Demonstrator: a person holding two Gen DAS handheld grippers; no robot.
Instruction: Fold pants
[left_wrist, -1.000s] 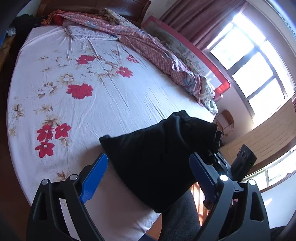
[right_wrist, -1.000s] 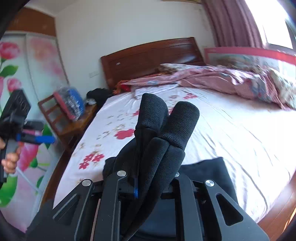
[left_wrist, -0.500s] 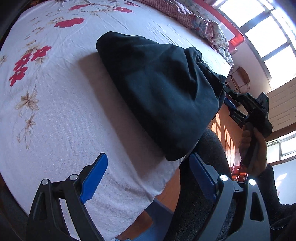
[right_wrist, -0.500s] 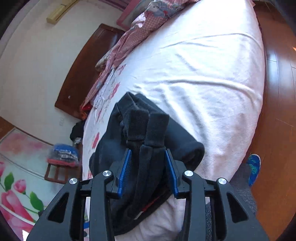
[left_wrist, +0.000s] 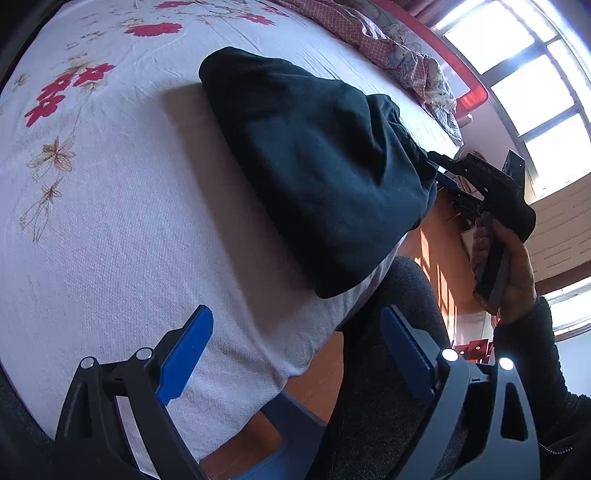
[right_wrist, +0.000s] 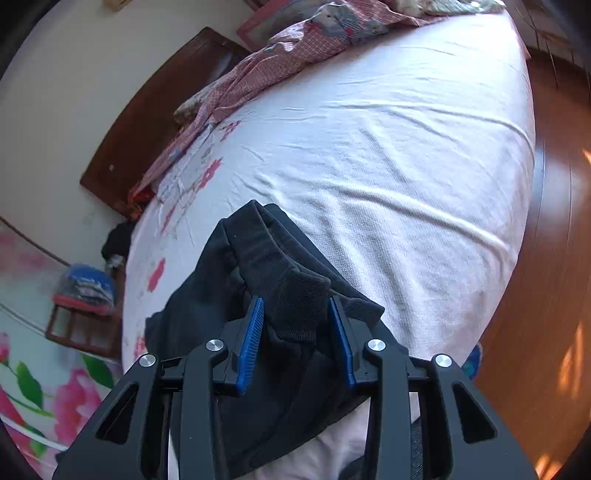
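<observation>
pants (left_wrist: 317, 166) now lowered onto bed (left_wrist: 110, 221) | right tool (right_wrist: 295, 325) closing on cuffs | left tool (left_wrist: 295, 354) released

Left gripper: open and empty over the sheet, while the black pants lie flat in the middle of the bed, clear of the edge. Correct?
Not quite. The left gripper is open and empty, but the black pants lie bunched at the edge of the bed, one end overhanging it, with their cuffs between the closing pads of the right gripper. The left wrist view shows the overhang.
</observation>
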